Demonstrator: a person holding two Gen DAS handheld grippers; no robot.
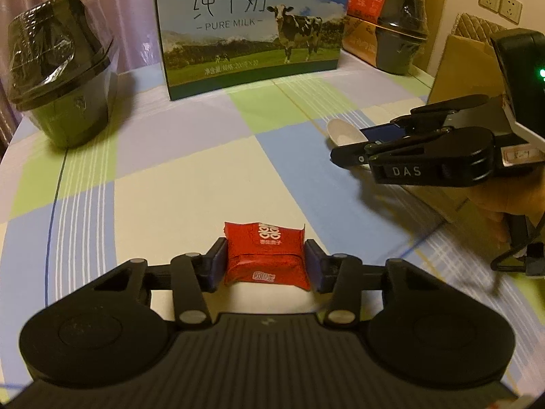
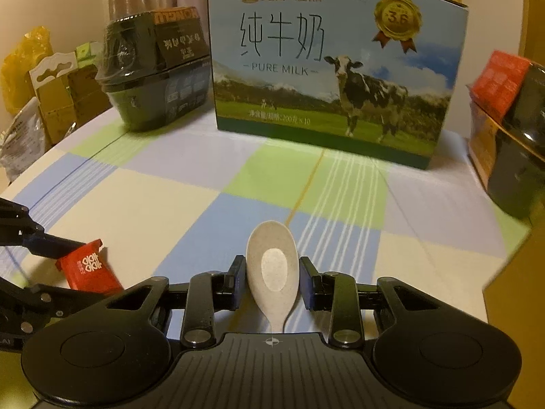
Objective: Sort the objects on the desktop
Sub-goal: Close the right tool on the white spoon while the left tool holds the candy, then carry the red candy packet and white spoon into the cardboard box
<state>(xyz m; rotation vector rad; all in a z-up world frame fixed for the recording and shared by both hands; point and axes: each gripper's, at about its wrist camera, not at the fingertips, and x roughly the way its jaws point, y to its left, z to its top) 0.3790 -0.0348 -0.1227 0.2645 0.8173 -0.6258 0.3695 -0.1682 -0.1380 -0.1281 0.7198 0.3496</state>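
Left wrist view: left gripper at bottom centre, pads pressed on both sides of the red snack packet, which sits on the checked tablecloth. Right gripper comes in from the right edge, over a white spoon. Milk carton upper centre, black wrapped bowl upper left, second black bowl upper right.

Right wrist view: right gripper at bottom centre, fingers narrow and flanking the spoon bowl (contact on the right pad not clear, slight gap). Handle runs back toward the camera. Red packet lower left, clamped by the left gripper. Carton behind, centre.
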